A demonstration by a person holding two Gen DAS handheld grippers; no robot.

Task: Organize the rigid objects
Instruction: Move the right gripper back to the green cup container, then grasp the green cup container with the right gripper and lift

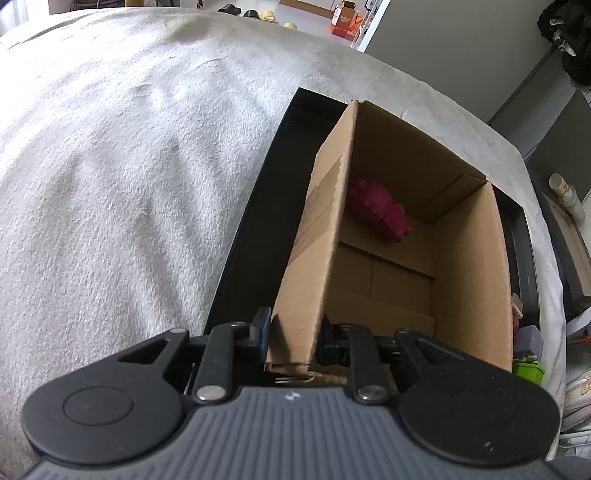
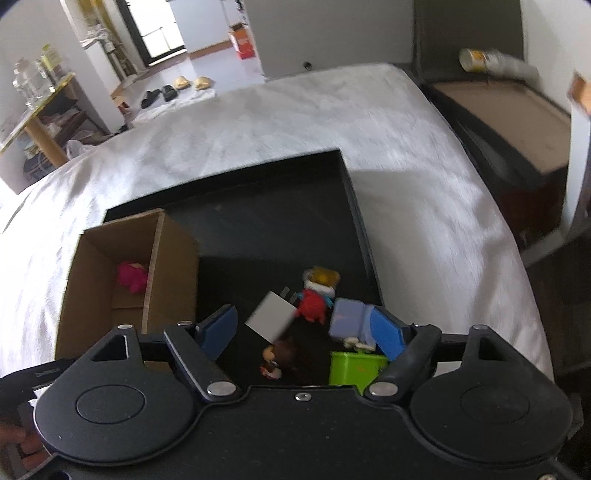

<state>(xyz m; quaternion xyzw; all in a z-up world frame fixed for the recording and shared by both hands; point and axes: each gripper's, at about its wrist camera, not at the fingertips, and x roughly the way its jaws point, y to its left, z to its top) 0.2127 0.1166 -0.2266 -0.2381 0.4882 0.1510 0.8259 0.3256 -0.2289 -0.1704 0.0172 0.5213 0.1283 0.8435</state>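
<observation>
2 grippers: left gripper [image 1: 291, 345] clamps the cardboard box [image 1: 399, 236] wall; right gripper [image 2: 306, 328] spread above the white block [image 2: 272, 318] — light, stiff, likely slick — take its flat sides.

Soft daylight is admitted through a far window [image 2: 159, 33]; the right wrist view is motion-blurred, edges fisheye-bent.

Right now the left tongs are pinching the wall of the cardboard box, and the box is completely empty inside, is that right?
Not quite. The left tongs do pinch the wall of the cardboard box, but the box is not empty: a pink toy lies at its far end. The left wrist view shows it clearly, and the right wrist view shows it too.
</observation>
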